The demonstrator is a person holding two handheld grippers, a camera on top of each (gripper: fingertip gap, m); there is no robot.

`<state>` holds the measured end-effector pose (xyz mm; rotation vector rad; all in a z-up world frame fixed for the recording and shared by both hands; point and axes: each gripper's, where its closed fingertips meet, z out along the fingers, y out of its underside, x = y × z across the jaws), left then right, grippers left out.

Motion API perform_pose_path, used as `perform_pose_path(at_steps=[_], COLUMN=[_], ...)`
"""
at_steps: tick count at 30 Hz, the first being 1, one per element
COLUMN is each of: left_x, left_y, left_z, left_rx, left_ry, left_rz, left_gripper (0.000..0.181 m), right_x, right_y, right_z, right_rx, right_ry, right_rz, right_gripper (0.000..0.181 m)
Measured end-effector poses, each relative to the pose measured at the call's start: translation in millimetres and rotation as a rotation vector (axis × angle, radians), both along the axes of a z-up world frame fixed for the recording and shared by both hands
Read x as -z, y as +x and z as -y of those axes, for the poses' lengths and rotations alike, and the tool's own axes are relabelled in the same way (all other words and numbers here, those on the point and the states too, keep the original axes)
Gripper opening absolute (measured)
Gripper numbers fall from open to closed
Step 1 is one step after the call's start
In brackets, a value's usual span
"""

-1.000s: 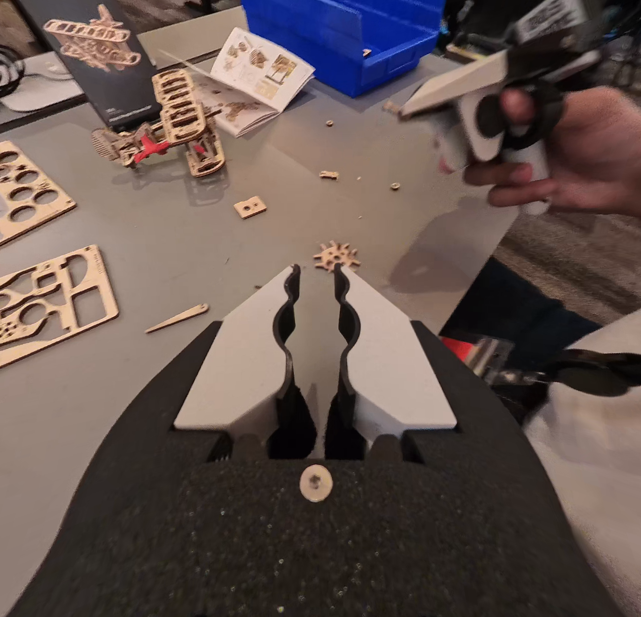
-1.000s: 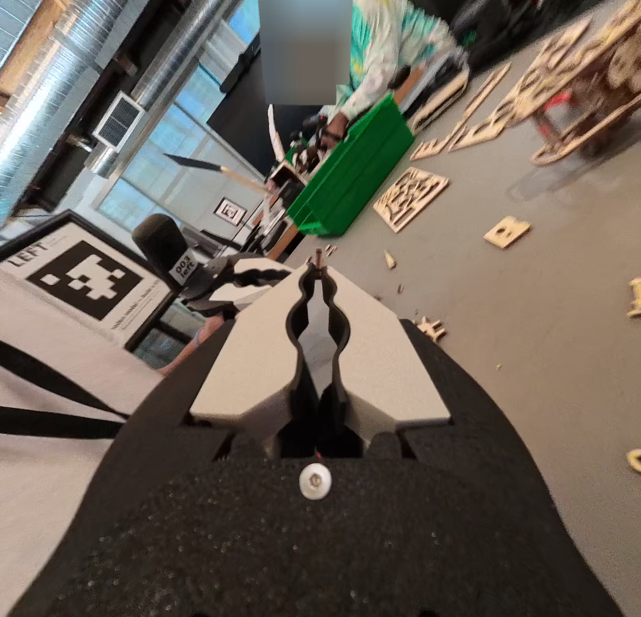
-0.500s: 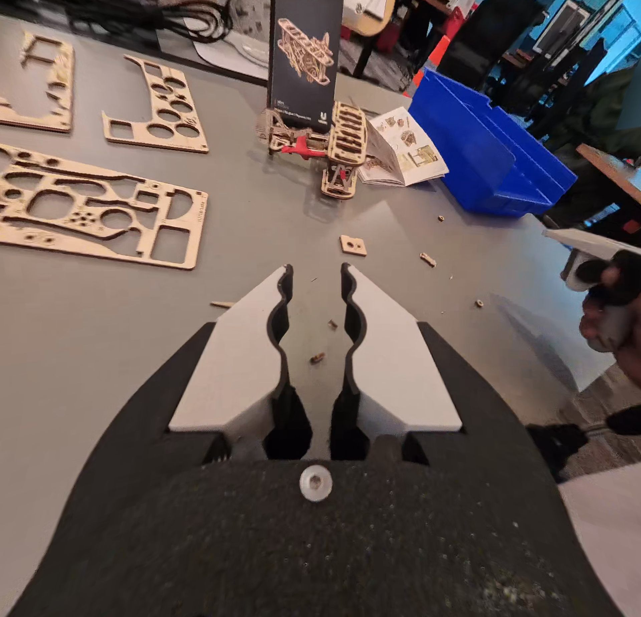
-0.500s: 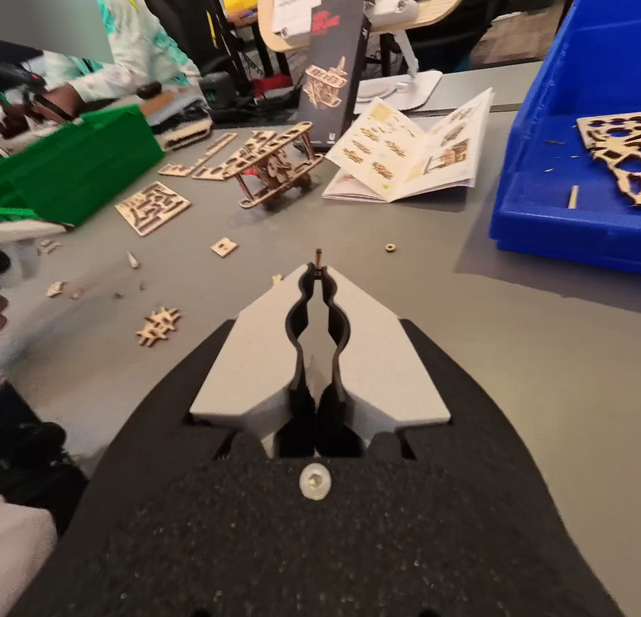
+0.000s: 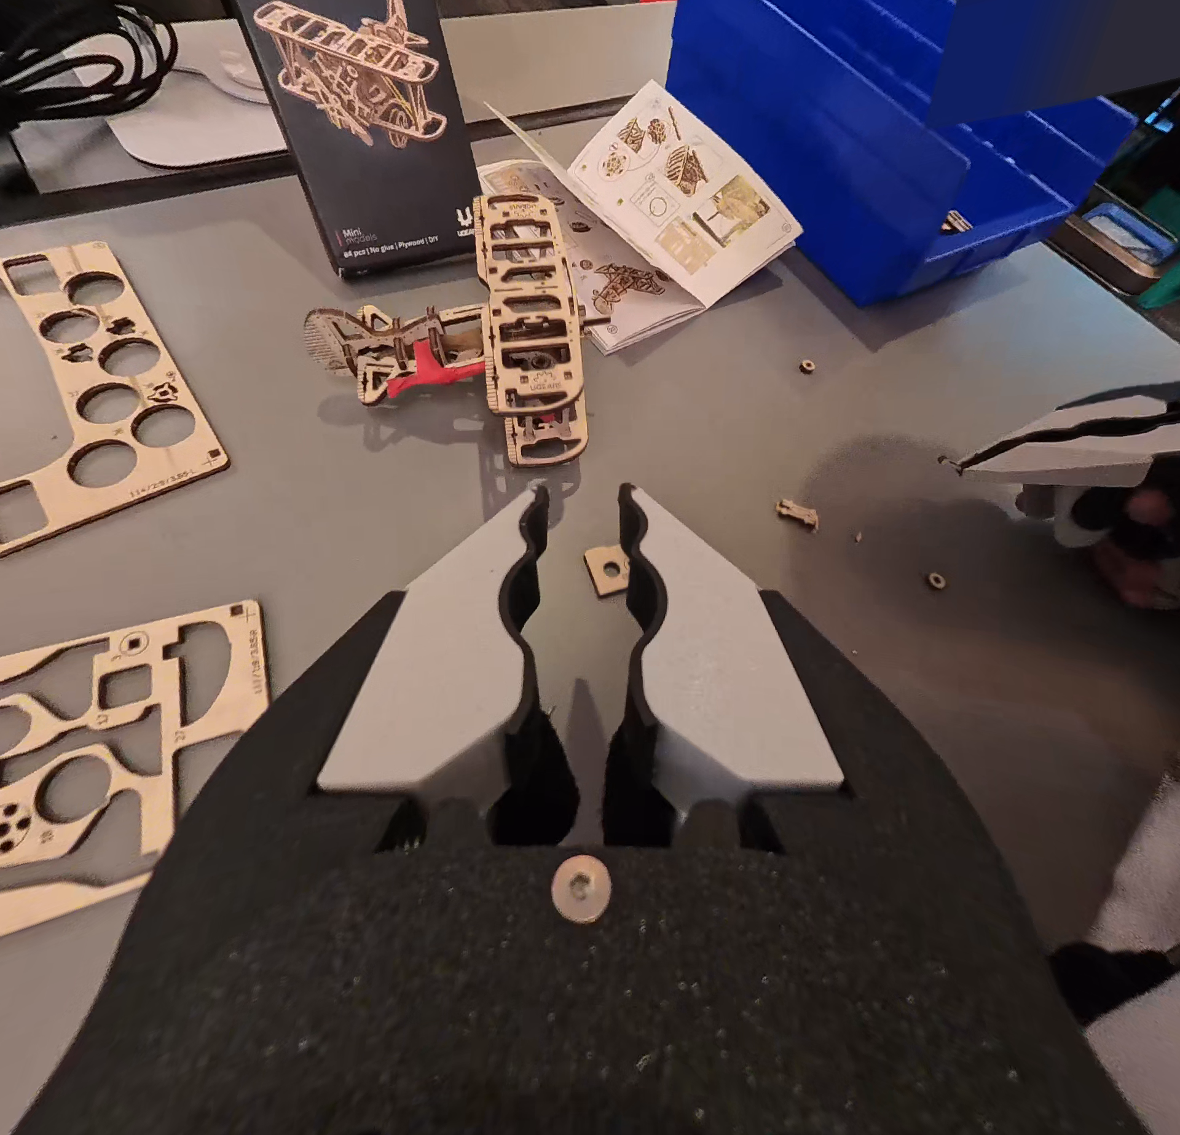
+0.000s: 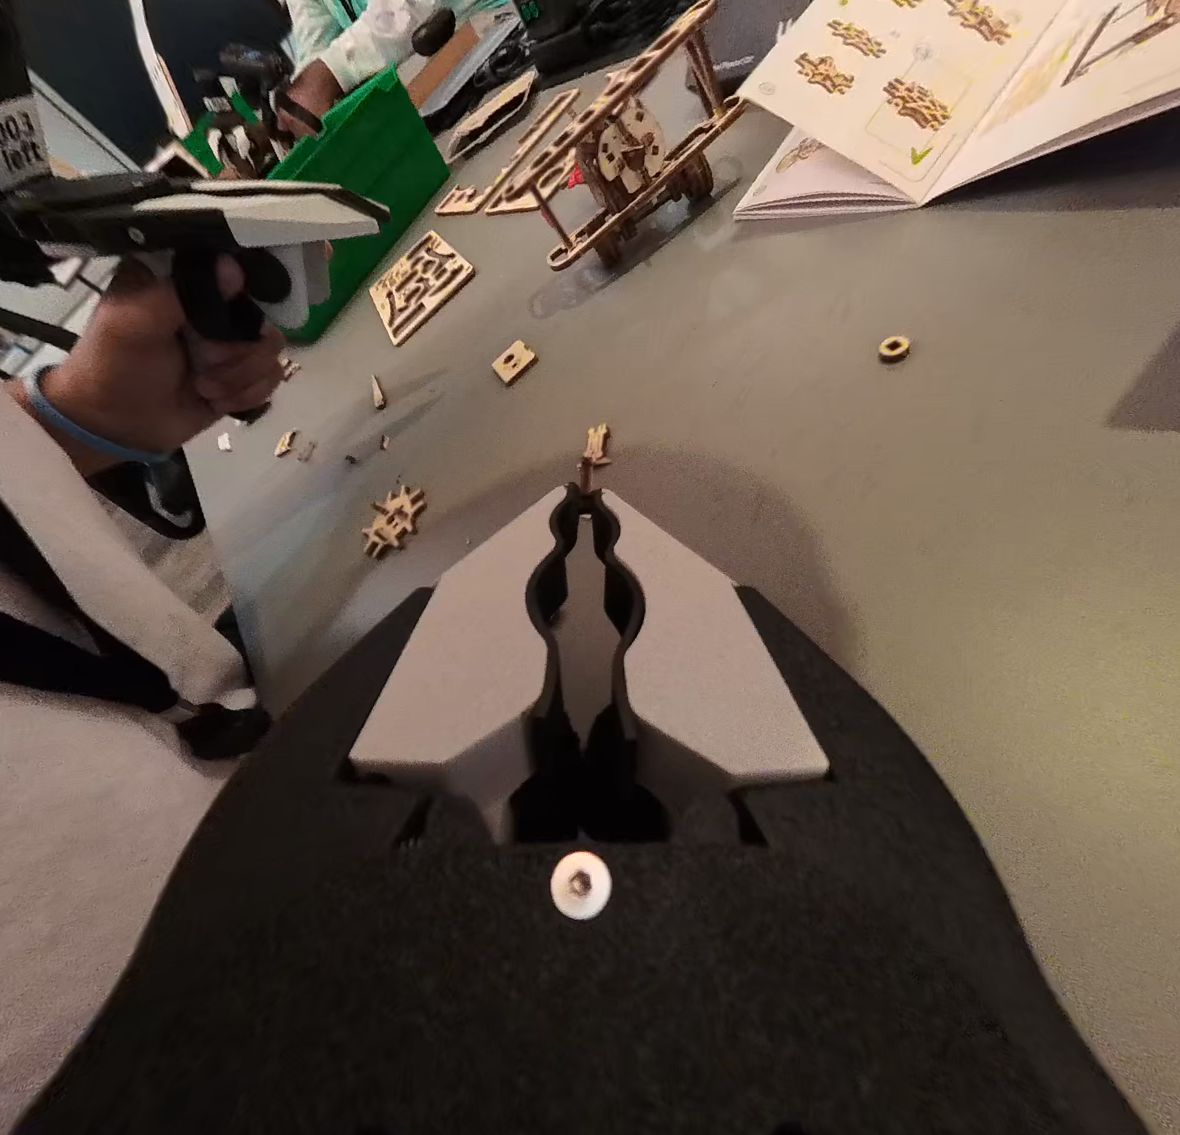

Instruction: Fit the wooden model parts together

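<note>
A partly built wooden biplane [image 5: 504, 351] stands on the grey table [image 5: 319, 530]; it also shows in the right wrist view [image 6: 626, 146]. My left gripper [image 5: 584, 498] is open and empty, just short of the biplane's near wing. A small square plate with a hole [image 5: 606, 571] lies between its fingers on the table. My right gripper [image 6: 584, 498] is shut on a thin wooden pin [image 6: 586, 473] that sticks out of the tips, low over the table. The right gripper shows at the right edge of the left wrist view [image 5: 958, 463]. The left gripper shows at the left of the right wrist view [image 6: 373, 210].
The kit box [image 5: 357, 115], an open instruction booklet [image 5: 670, 223] and a blue bin [image 5: 862, 115] stand behind the biplane. Punched-out wooden sheets [image 5: 108, 389] lie to the left. A gear-shaped part [image 6: 393, 520], rings [image 6: 894, 349] and scraps [image 5: 798, 514] lie loose. A green bin [image 6: 364, 166] stands beyond. One gripper's finger ends stand about 20 centimeters off the other's.
The left gripper has moved forward and closer to the biplane, still open. The right gripper has swung down low over the table, still shut on the pin.
</note>
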<state>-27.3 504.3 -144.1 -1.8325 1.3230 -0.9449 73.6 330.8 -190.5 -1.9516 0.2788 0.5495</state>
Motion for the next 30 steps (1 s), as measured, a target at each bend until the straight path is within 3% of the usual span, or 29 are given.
perform_pose_path(at_steps=[6, 14, 23, 26, 30], left_x=[17, 16, -22, -26, -68], left_y=[13, 26, 36, 40, 42], left_z=[-1, -2, 7, 27, 64], left_rx=[0.019, 0.059, 0.136, 0.252, 0.551], left_ry=[-0.011, -0.023, -0.030, -0.086, -0.040], left_rz=[-0.044, -0.035, 0.162, 0.195, 0.423], left_gripper=[0.019, 0.018, 0.025, 0.028, 0.036], right_x=[-4, -2, -2, -9, -30], right_y=[10, 18, 18, 16, -9], right_z=[-6, -16, -20, -26, -40], right_rx=[0.024, 0.019, 0.006, -0.001, -0.075], right_ry=[0.030, 0.019, 0.017, 0.033, -0.027], right_rz=[-0.028, -0.045, -0.049, -0.055, -0.127], right_gripper=[0.002, 0.002, 0.002, 0.003, 0.003])
